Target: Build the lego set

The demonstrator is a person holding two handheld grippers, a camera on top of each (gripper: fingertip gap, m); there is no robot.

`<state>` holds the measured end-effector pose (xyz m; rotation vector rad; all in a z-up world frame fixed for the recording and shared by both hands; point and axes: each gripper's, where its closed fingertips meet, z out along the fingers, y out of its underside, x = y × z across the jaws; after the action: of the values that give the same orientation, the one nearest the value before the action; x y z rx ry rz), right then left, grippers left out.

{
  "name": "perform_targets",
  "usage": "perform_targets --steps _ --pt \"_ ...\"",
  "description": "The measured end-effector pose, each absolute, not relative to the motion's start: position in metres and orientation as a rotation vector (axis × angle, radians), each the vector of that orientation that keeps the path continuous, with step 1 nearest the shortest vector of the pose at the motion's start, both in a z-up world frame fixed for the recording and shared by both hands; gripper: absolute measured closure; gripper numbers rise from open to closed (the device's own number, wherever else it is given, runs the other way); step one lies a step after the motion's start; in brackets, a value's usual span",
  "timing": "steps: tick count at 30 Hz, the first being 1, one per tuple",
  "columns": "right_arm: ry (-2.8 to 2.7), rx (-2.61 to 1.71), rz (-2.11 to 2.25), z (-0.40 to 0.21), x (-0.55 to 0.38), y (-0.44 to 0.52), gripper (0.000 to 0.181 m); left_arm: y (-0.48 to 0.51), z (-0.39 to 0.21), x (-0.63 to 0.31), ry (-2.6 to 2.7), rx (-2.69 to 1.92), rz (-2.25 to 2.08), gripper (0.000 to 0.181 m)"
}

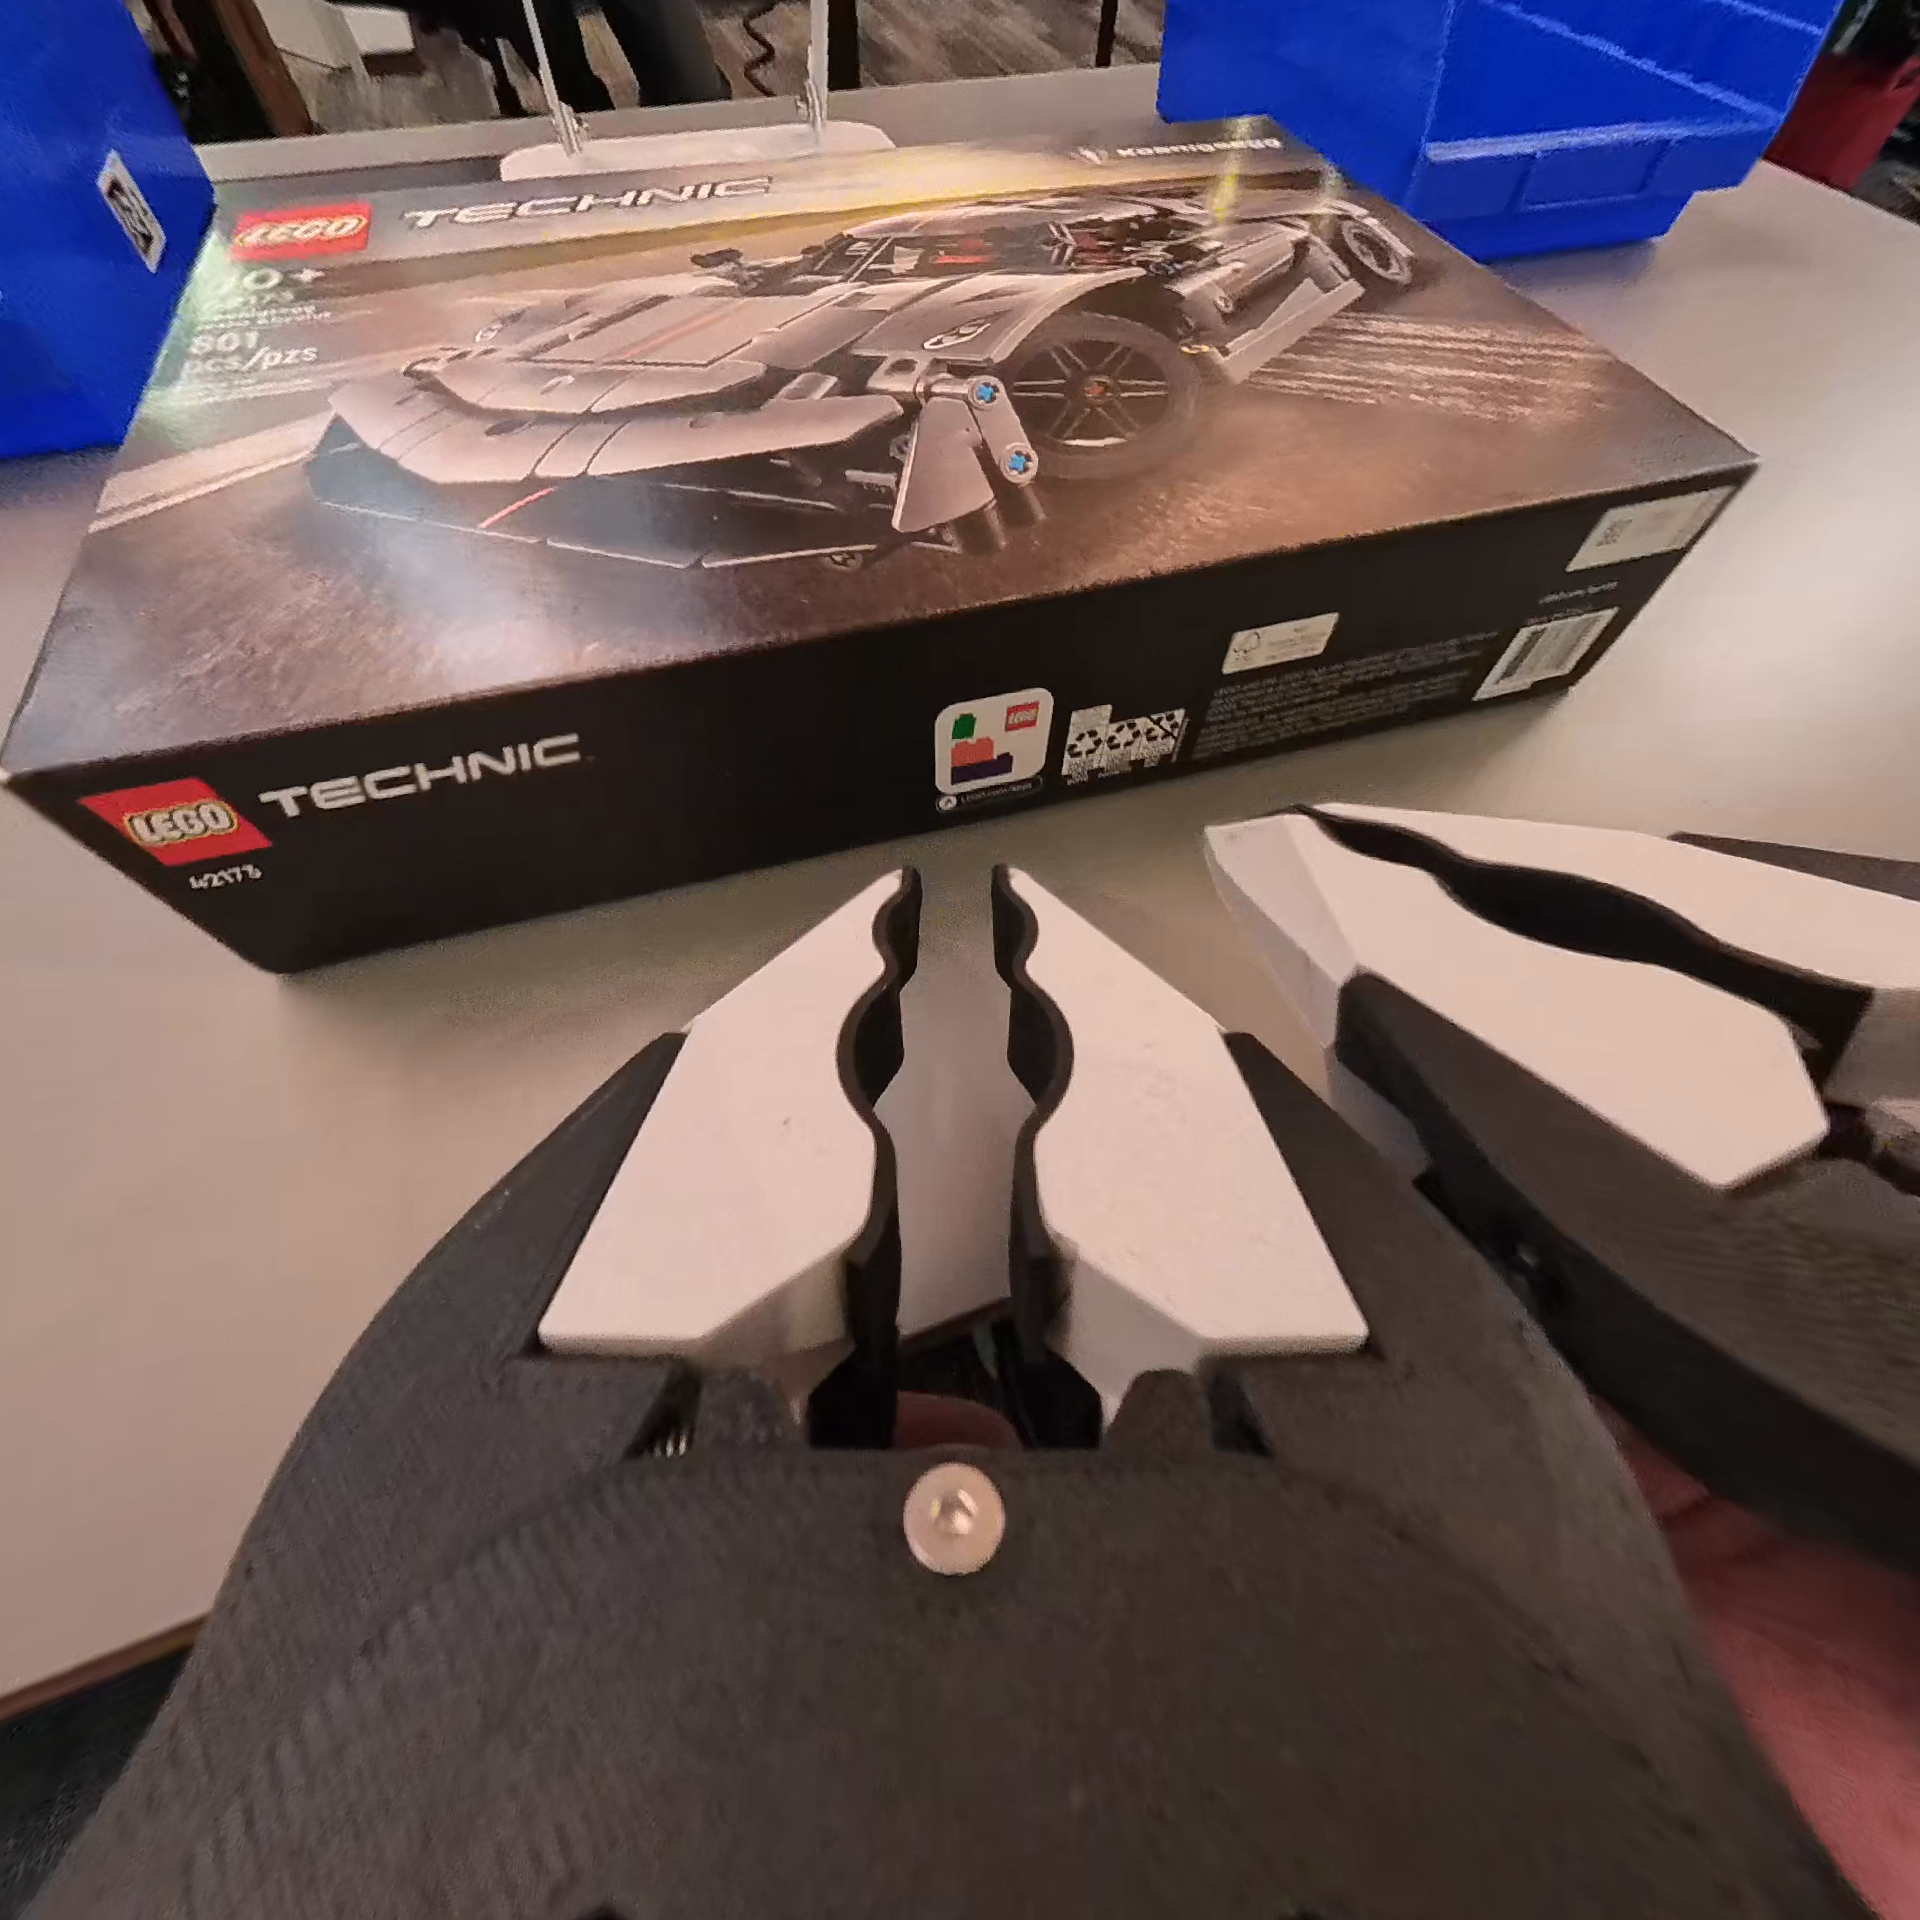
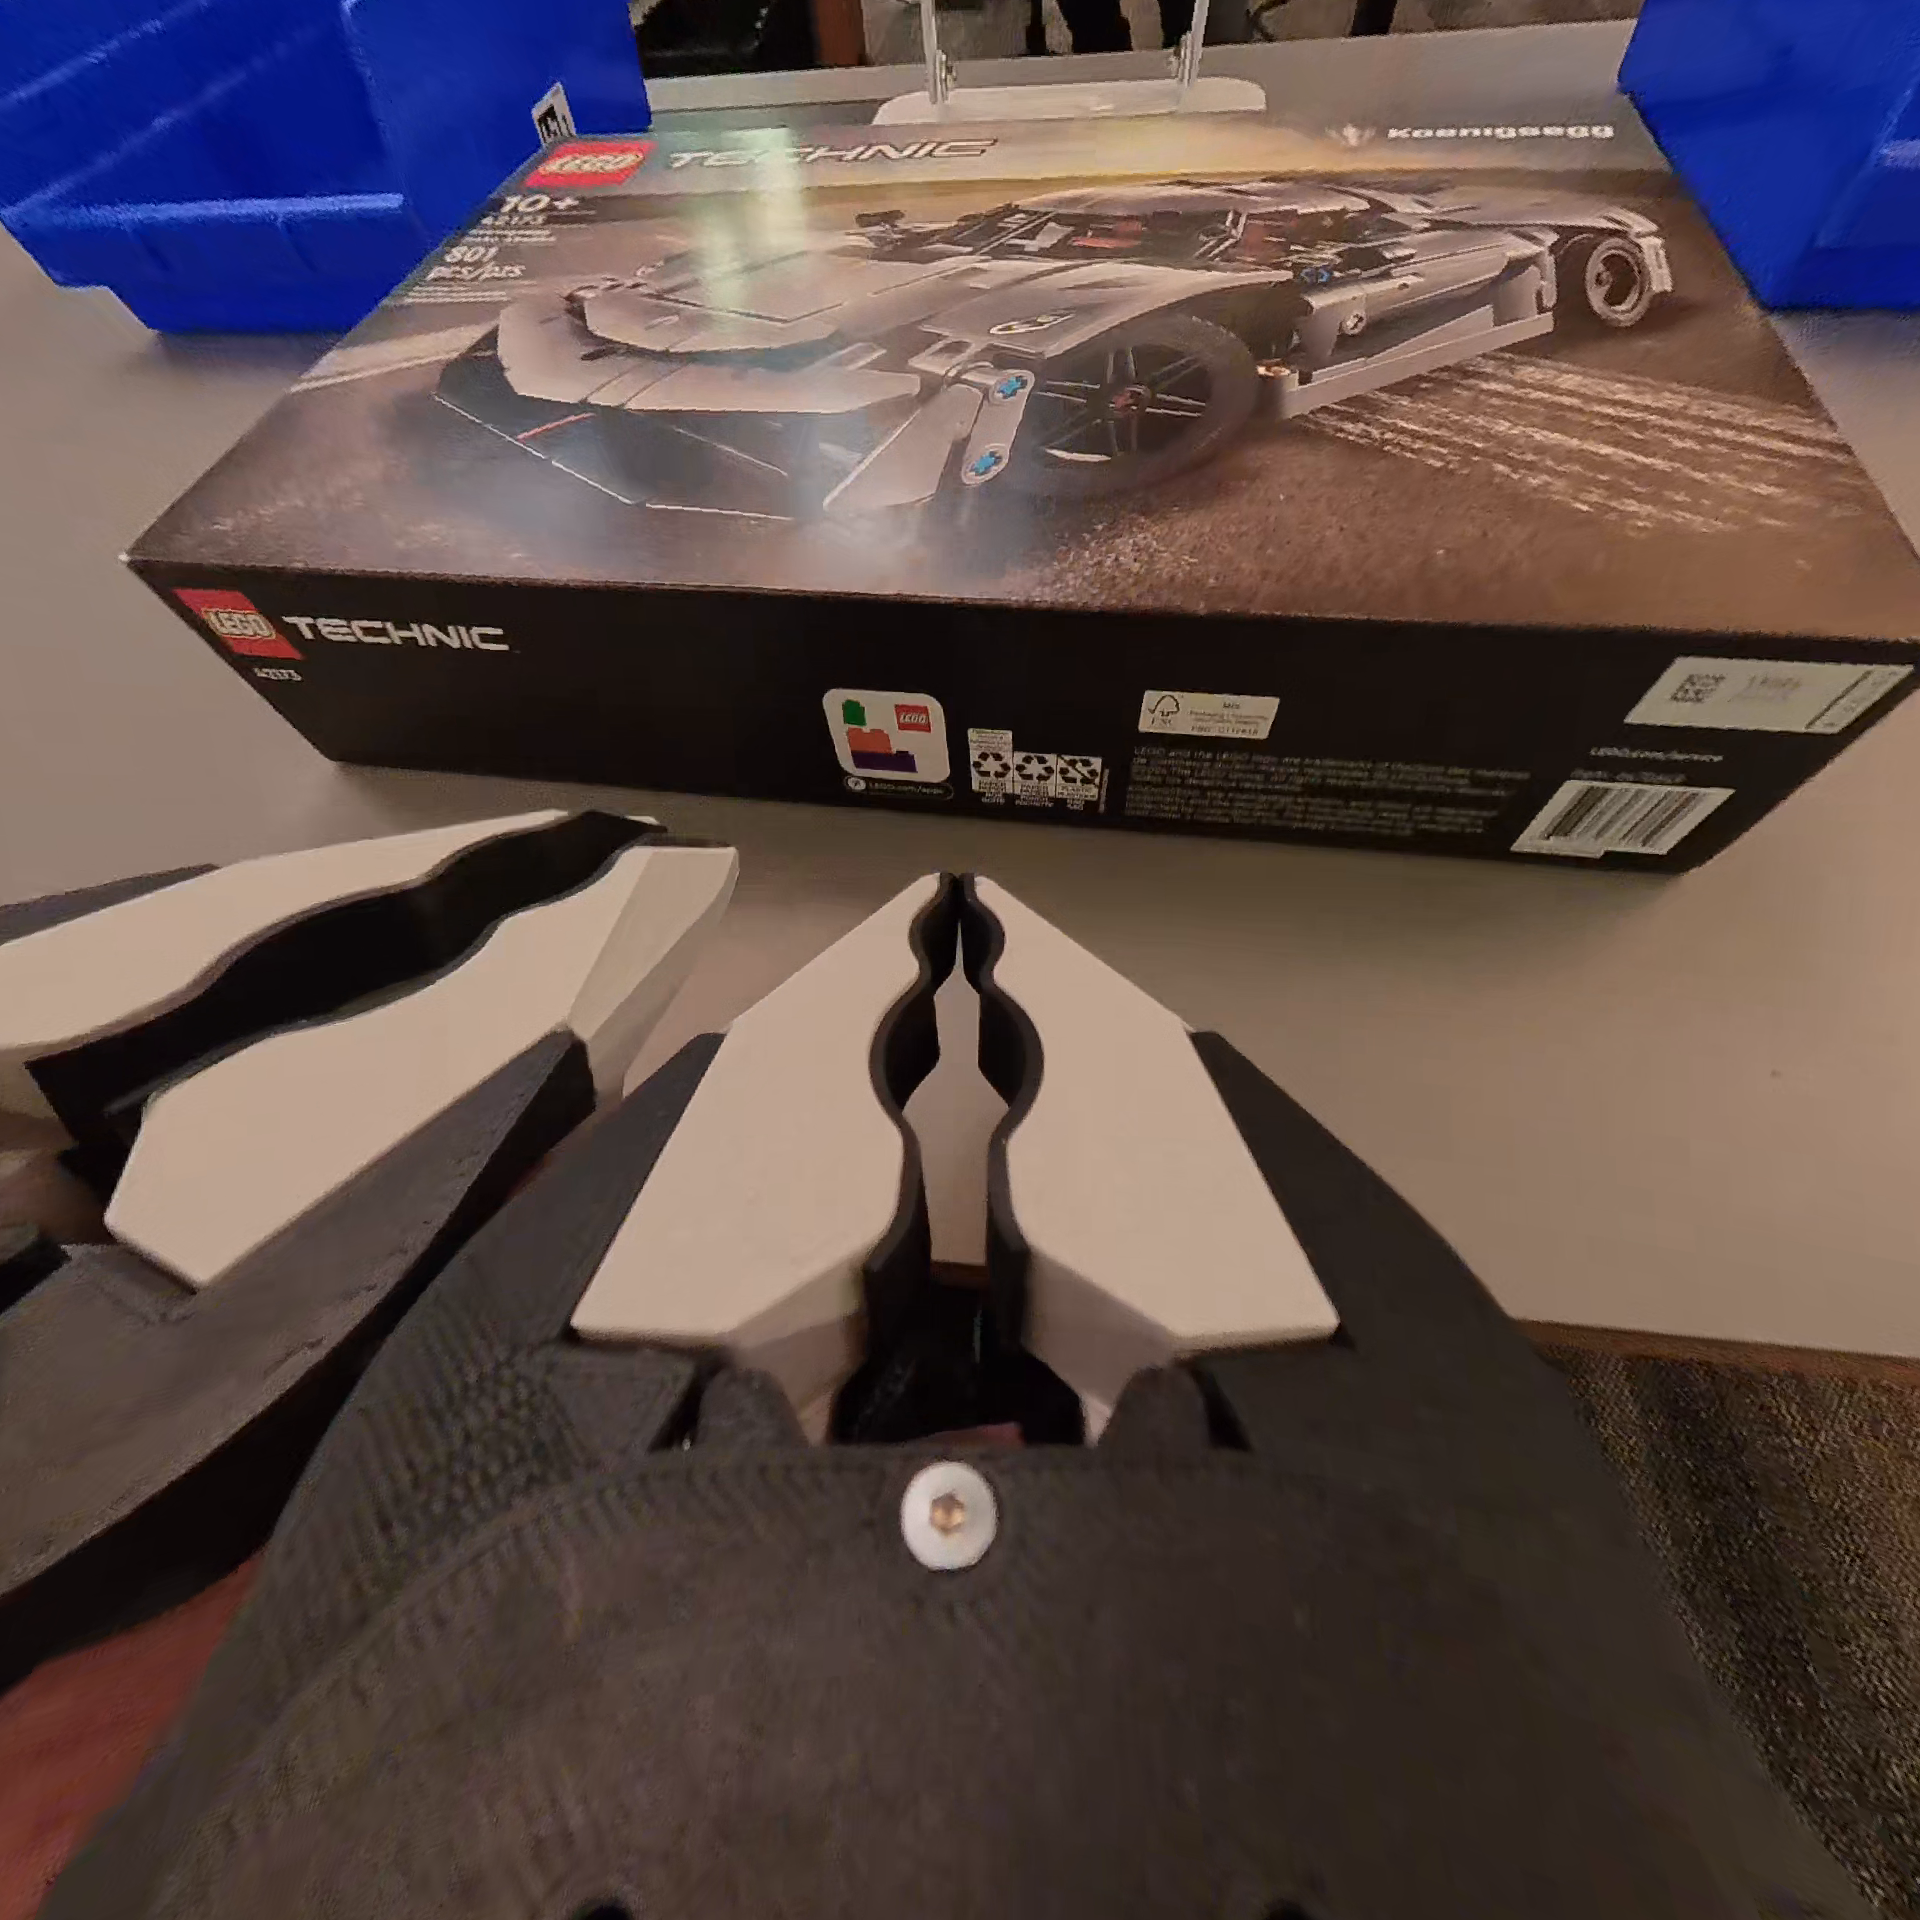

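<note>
The lego set box (image 1: 790,436) is glossy printed cardboard, its top catching glare. It lies on a smooth, matt pale table (image 1: 208,1143). Behind the box, the blue bins (image 1: 1507,114) look like hard, faintly shiny plastic, and a clear acrylic stand (image 1: 696,145) sits between them. Nearest the box's front, the left gripper (image 1: 956,883) and right gripper (image 2: 958,888) show matt, layer-ridged black plastic bodies, smooth white finger shells and a bright metal screw (image 2: 948,1515).

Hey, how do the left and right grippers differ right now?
The left gripper has a narrow gap between its fingertips; the right gripper has its tips touching. In each wrist view the other gripper lies beside it, the left one's tips slightly nearer the box. Both hold nothing, stay short of the box, point at its long side, and have white fingers on black bodies.
</note>
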<state>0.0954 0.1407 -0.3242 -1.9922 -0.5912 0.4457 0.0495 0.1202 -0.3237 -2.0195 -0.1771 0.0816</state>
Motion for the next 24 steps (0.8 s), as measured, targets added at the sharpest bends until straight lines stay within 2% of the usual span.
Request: perform_targets --steps 20,24 --pt "-0.556 -1.91 0.444 -0.32 0.111 0.138 0.181 0.115 -0.334 0.058 -0.173 -1.988 0.094 0.169" --pt "-0.591 -1.887 0.472 -0.309 0.112 0.145 0.174 0.113 -0.314 0.044 -0.175 -1.923 0.095 0.156"
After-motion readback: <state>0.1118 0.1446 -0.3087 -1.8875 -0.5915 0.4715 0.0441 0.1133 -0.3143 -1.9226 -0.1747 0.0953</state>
